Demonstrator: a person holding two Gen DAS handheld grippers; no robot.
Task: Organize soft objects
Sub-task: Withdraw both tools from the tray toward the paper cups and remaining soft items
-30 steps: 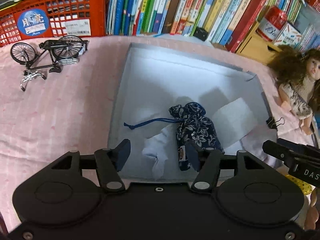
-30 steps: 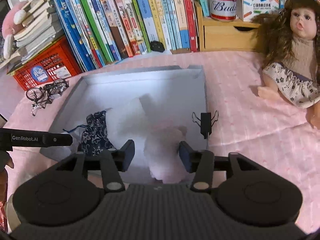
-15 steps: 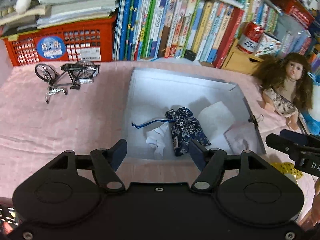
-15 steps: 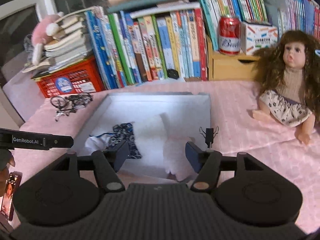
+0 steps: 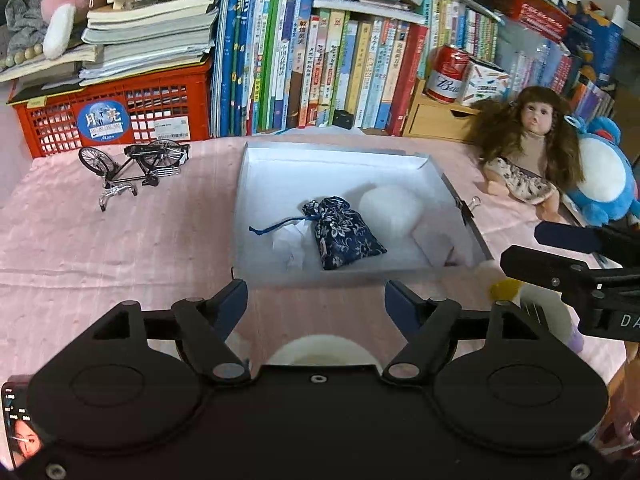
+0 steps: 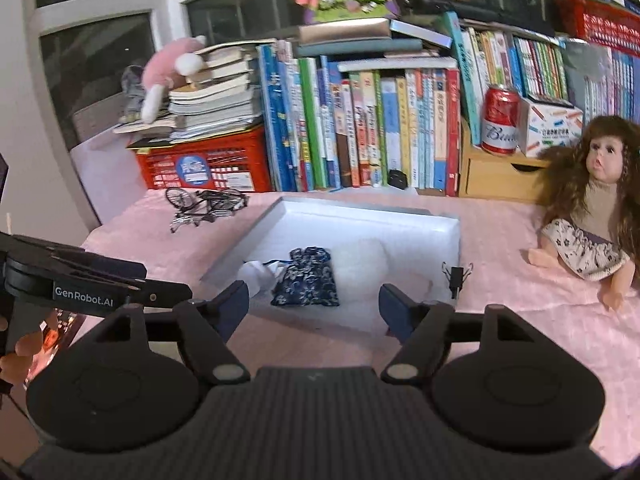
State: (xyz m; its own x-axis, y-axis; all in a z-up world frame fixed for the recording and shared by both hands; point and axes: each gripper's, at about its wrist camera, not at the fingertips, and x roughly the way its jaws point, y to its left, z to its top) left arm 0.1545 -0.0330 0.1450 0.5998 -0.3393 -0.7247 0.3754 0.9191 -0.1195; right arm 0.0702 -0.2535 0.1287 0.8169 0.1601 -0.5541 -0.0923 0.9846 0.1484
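Both the left tongs (image 5: 314, 300) and right tongs (image 6: 314, 304) are hanging apart and empty near the white box (image 5: 336, 156). The blue floral pouch (image 5: 346, 232) is lying ahead inside it, long axis running near-to-far, about equally reachable by either.

Navy floral pouch (image 5: 346, 232) in white box (image 5: 332, 158), pink cloth (image 5: 120, 240), red crate (image 5: 120, 116)

Left gripper (image 5: 316, 300) jaws spread wide, empty, pointing toward 12 o'clock, right gripper (image 6: 314, 304) likewise wide apart and empty, the other tool's fingers at 3 o'clock of the left view
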